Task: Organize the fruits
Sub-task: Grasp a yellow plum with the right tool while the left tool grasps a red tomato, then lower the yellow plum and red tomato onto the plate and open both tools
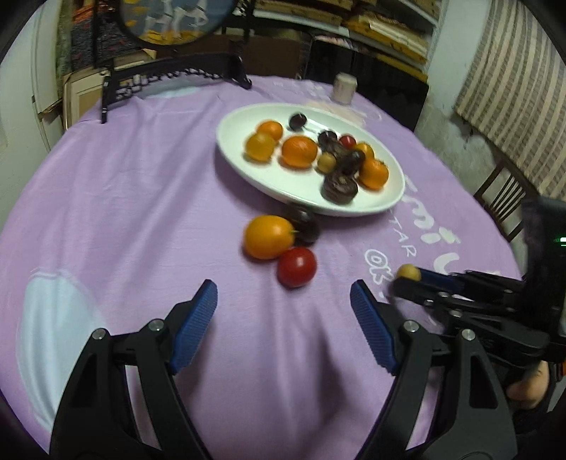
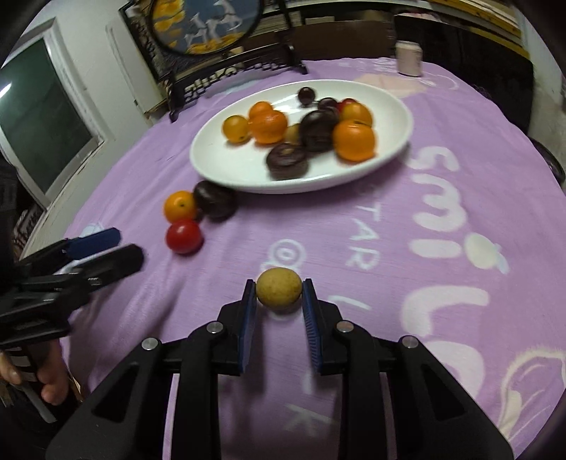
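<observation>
A white oval plate [image 1: 247, 170] [image 2: 219, 166] on the purple tablecloth holds several oranges, dark fruits and small yellow and red ones. On the cloth in front of it lie an orange [image 1: 268, 236] [image 2: 179, 205], a dark fruit [image 1: 305, 226] [image 2: 215, 199] and a red tomato [image 1: 296, 266] [image 2: 184, 235]. My left gripper [image 1: 283, 311] [image 2: 106, 247] is open and empty, just short of the tomato. My right gripper [image 2: 278, 297] [image 1: 406, 279] is shut on a small tan-yellow fruit [image 2: 278, 289] [image 1: 408, 272], right of the loose fruits.
A pale cup [image 1: 343, 86] [image 2: 408, 58] stands at the table's far edge. A dark carved stand with a round painted screen [image 1: 169, 21] [image 2: 205, 28] is at the far left. A wooden chair [image 1: 506, 205] stands by the table's right side.
</observation>
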A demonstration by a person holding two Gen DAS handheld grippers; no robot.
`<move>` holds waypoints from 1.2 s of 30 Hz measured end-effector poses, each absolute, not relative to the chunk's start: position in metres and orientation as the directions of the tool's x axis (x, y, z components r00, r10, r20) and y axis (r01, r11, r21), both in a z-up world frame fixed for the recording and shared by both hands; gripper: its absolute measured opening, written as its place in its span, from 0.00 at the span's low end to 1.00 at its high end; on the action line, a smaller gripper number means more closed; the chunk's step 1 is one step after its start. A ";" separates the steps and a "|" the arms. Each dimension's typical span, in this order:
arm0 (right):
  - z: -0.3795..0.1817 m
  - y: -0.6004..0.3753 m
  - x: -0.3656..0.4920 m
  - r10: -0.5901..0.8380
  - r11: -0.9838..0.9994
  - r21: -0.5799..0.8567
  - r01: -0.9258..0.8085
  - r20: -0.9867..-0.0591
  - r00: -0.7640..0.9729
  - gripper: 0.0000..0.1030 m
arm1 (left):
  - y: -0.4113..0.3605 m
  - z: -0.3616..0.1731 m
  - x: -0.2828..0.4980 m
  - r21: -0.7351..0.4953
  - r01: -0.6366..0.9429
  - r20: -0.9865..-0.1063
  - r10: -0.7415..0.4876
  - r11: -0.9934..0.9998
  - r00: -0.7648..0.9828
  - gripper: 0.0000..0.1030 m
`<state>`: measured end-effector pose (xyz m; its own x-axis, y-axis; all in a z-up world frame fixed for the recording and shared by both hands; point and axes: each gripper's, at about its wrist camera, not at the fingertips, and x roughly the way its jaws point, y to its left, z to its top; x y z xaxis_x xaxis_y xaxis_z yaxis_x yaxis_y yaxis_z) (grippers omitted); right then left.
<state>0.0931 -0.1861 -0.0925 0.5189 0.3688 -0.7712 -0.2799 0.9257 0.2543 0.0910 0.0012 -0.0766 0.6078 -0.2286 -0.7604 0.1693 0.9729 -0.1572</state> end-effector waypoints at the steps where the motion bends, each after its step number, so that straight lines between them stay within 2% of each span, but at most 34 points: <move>1: -0.092 -0.190 0.091 0.371 0.925 0.258 -0.278 -0.769 0.521 0.26 | -0.003 -0.080 0.094 -0.153 0.169 -0.767 -0.225 0.974 0.601 0.75; 2: -0.092 -0.196 0.090 0.374 0.925 0.264 -0.275 -0.765 0.524 0.26 | -0.008 -0.083 0.099 -0.149 0.170 -0.775 -0.222 0.974 0.592 0.73; 4: -0.091 -0.203 0.087 0.380 0.923 0.274 -0.269 -0.759 0.529 0.26 | -0.018 -0.089 0.107 -0.133 0.177 -0.792 -0.212 0.975 0.573 0.60; 7: -0.090 -0.212 0.086 0.390 0.920 0.292 -0.261 -0.748 0.537 0.26 | -0.028 -0.098 0.118 -0.105 0.170 -0.818 -0.182 0.980 0.546 0.51; 9: -0.090 -0.216 0.086 0.397 0.917 0.301 -0.262 -0.743 0.538 0.26 | -0.031 -0.102 0.122 -0.084 0.159 -0.821 -0.159 0.984 0.548 0.48; 11: -0.091 -0.218 0.086 0.405 0.914 0.308 -0.265 -0.740 0.537 0.26 | -0.034 -0.102 0.124 -0.046 0.146 -0.820 -0.121 0.988 0.559 0.39; 12: -0.091 -0.217 0.086 0.408 0.912 0.310 -0.267 -0.740 0.535 0.26 | -0.034 -0.102 0.125 -0.028 0.135 -0.819 -0.101 0.990 0.565 0.32; 13: -0.091 -0.217 0.086 0.412 0.911 0.313 -0.269 -0.739 0.534 0.26 | -0.032 -0.101 0.125 -0.027 0.129 -0.819 -0.096 0.991 0.566 0.30; 20: -0.089 -0.215 0.088 0.410 0.912 0.311 -0.269 -0.740 0.533 0.26 | -0.024 -0.092 0.116 -0.094 0.142 -0.809 -0.159 0.985 0.565 0.30; 28: -0.074 -0.209 0.095 0.414 0.909 0.300 -0.291 -0.732 0.541 0.26 | -0.024 -0.046 0.101 -0.107 0.211 -0.741 -0.219 0.972 0.634 0.30; 36: -0.022 -0.194 0.150 0.403 0.912 0.241 -0.333 -0.686 0.606 0.26 | -0.019 -0.009 0.181 -0.103 0.180 -0.715 -0.199 0.978 0.671 0.30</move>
<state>0.1505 -0.1938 -0.0223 0.6064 0.4027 -0.6857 -0.3329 0.9116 0.2411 0.1812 -0.0195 -0.0088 0.6707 -0.1987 -0.7146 0.1803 0.9782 -0.1027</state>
